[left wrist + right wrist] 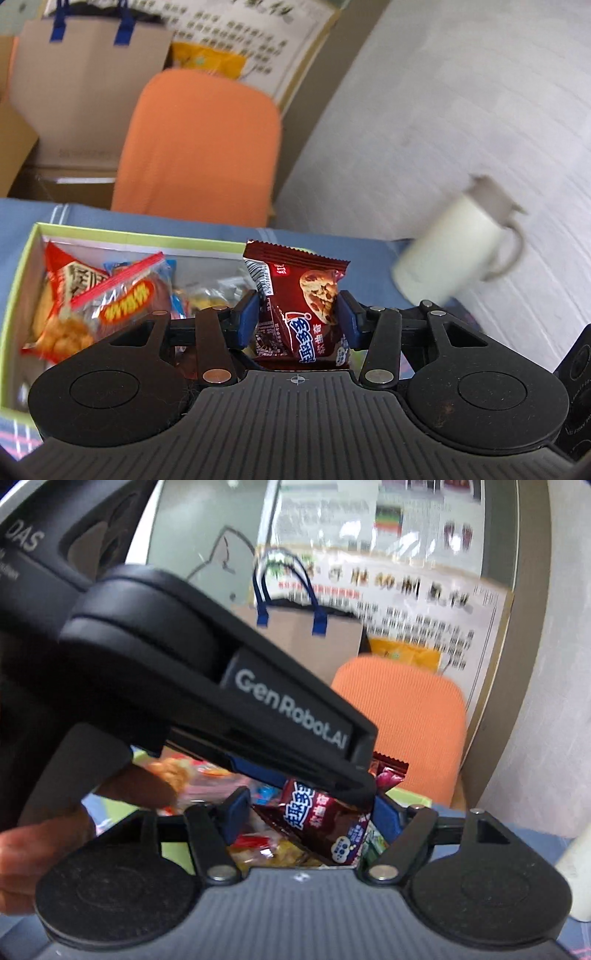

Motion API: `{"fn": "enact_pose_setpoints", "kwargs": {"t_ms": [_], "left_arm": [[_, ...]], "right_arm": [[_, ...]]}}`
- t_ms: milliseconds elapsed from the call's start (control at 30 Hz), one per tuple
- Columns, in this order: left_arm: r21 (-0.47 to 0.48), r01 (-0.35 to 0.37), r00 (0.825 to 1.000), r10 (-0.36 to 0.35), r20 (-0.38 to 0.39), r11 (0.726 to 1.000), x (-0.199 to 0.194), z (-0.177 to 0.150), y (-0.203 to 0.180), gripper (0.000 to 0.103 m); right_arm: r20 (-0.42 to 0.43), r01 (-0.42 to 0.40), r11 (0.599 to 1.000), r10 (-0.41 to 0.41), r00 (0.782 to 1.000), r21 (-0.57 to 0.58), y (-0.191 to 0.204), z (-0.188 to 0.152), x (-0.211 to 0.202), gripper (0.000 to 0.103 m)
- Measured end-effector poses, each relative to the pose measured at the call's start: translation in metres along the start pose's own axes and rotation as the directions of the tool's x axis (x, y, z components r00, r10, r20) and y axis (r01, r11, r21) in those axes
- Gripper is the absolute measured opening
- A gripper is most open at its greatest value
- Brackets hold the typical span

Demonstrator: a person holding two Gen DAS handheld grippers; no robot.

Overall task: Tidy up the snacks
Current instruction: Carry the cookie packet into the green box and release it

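Currently the left gripper [298, 317] is pinching a dark red foil cookie packet [300, 306] above the green-rimmed cardboard snack box [122, 233]. The right gripper [312, 808] is bracketing another red packet [325, 823]; grip unclear. Thin foil could be slipping out short of the box.

A green-rimmed cardboard box [22, 280] sat on the blue-clothed table [369, 254], with a red-edged clear snack bag [92, 299] inside. A brown cookie packet [303, 306] stood right of that bag. An orange padded chair [199, 147] was behind the table, a white mug [454, 243] far right.
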State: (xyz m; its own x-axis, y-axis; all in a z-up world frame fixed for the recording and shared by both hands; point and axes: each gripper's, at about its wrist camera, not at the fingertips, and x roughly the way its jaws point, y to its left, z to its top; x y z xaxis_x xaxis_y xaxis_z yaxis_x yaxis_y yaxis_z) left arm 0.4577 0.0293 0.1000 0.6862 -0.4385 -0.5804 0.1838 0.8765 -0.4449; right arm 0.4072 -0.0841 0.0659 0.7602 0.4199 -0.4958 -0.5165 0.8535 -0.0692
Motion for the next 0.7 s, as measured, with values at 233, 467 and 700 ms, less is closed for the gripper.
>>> {"fn": "enact_pose_setpoints", "kwargs": {"t_ms": [233, 467, 700], "left_arm": [[0.009, -0.048, 0.999, 0.048, -0.003, 0.999, 0.028, -0.006, 0.018, 0.053], [0.088, 0.005, 0.985, -0.020, 0.170, 0.996, -0.065, -0.035, -0.008, 0.076], [0.059, 0.135, 0.991, -0.133, -0.033, 0.989, -0.043, -0.109, -0.019, 0.070]], "right_arm": [[-0.008, -0.062, 0.996, 0.062, 0.998, 0.063, -0.015, -0.012, 0.006, 0.085], [0.094, 0.023, 0.998, -0.029, 0.995, 0.063, -0.022, -0.052, -0.103, 0.094], [-0.126, 0.069, 0.982, -0.047, 0.991, 0.175, -0.041, -0.132, -0.101, 0.094]]}}
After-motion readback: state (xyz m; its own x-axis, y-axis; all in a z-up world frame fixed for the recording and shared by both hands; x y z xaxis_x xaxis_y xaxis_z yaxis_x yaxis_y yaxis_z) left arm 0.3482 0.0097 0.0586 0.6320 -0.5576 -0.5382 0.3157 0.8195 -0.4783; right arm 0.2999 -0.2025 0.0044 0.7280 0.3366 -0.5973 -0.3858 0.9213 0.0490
